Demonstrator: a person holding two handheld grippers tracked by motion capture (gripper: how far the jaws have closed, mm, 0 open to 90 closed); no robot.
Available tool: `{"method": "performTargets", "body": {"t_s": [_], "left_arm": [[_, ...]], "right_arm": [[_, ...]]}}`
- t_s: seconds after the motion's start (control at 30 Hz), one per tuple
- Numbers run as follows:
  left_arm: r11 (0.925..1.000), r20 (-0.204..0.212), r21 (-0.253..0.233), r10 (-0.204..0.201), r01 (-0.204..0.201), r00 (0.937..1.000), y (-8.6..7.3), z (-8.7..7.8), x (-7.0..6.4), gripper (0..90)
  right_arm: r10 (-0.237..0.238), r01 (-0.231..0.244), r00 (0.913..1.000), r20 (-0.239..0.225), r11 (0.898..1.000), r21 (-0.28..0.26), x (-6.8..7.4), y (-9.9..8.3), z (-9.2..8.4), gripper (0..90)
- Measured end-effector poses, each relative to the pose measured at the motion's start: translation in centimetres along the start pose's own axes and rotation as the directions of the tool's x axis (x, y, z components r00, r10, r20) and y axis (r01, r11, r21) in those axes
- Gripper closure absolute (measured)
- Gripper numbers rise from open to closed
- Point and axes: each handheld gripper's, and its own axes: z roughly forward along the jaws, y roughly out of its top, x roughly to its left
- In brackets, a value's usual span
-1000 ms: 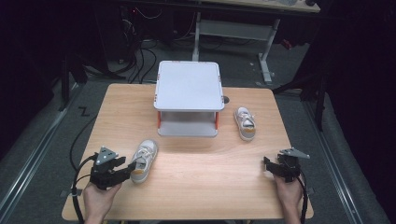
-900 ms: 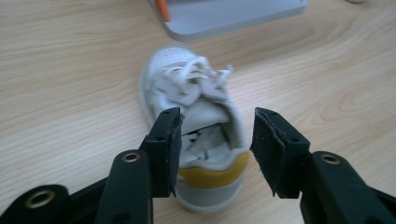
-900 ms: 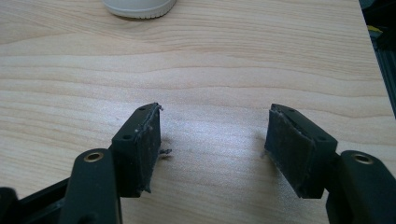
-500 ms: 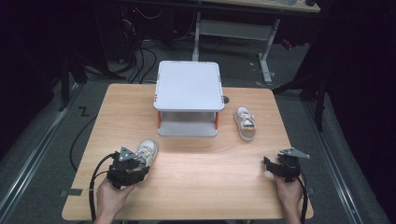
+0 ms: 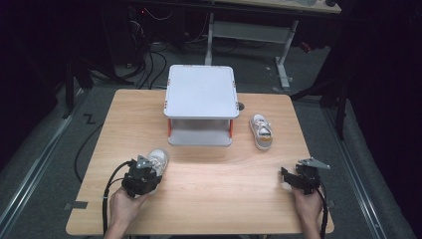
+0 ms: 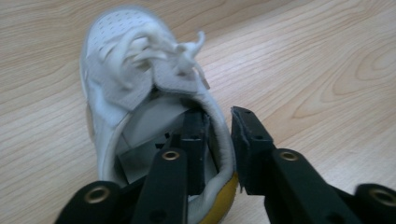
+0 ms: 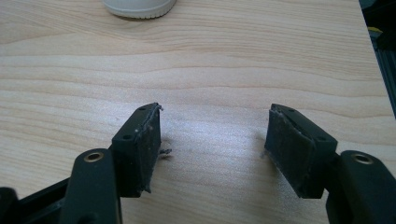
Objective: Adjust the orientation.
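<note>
Left claw has just been closing, now pinching the shoe collar, near the tabletop front-left corner. Seat the grip deep before lifting. Right claw spread, idle.

Shoe right of shelf

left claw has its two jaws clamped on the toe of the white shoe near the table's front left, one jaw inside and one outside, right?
Not the toe. The left claw grips the heel collar of the white shoe, one jaw inside the opening and one outside, as the left gripper view shows. The shoe does lie near the table's front left.
</note>
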Motion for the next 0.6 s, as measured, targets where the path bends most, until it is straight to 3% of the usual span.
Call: {"method": "performTargets", "body": {"t_s": [0.13, 0.27, 0.6], "left_arm": [[0.9997, -0.018, -0.012, 0.019, -0.019, 0.9997, 0.2, 0.2, -0.8, 81.4], [0.9995, 0.011, -0.032, 0.009, -0.009, 0.9999, 0.3, 0.1, -0.9, 82.3], [0.9965, 0.050, -0.078, 0.034, -0.030, 0.9982, 2.0, -0.3, -2.7, 83.0]], "right_arm": [[0.000, 0.000, 1.0000, 0.000, 1.000, 0.000, 0.0, 0.0, 0.0, 35.8], [0.001, -0.001, 1.0000, 0.000, 1.000, 0.000, 0.0, 0.0, 0.0, 35.8], [0.003, -0.003, 1.0000, -0.001, 1.000, 0.000, 0.0, 0.0, 0.0, 35.8]]}}
